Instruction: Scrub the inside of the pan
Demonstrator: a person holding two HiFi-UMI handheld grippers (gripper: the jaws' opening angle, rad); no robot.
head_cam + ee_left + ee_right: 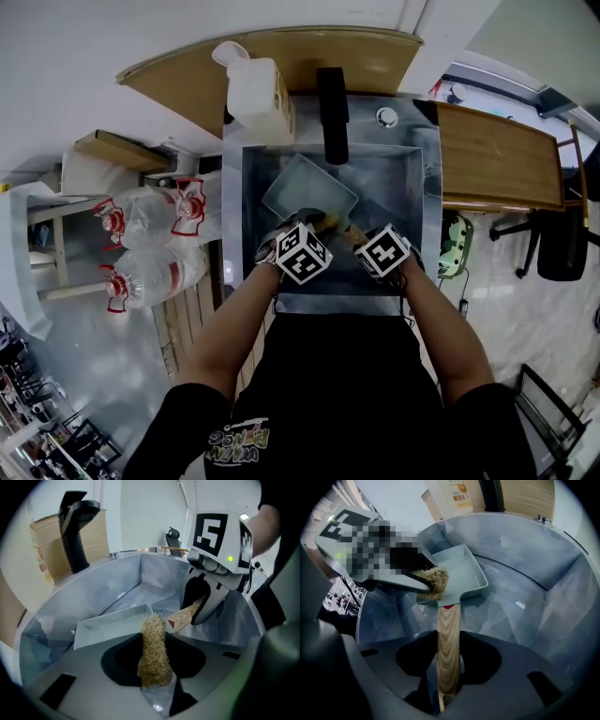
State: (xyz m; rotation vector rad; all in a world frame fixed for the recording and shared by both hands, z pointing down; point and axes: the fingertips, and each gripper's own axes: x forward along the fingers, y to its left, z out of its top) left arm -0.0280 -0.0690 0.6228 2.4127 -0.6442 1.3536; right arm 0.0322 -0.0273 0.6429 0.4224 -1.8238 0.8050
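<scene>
Your left gripper (424,581) is clamped on a coarse, straw-coloured fibrous scrubber (153,651), which sits at the near corner of the pan (468,569) beside the handle. Your right gripper (200,609) is closed around the flat, pale-grained wooden handle (449,658). The shallow grey rectangular pan lies diagonally in the square stainless-steel sink (414,202) below a black faucet (331,112), with a wooden counter (492,155) to the right, water bottles (150,248) on the floor to the left, and bare steel open to the pan's right.

No readable text, shirt print (239,442) illegible
</scene>
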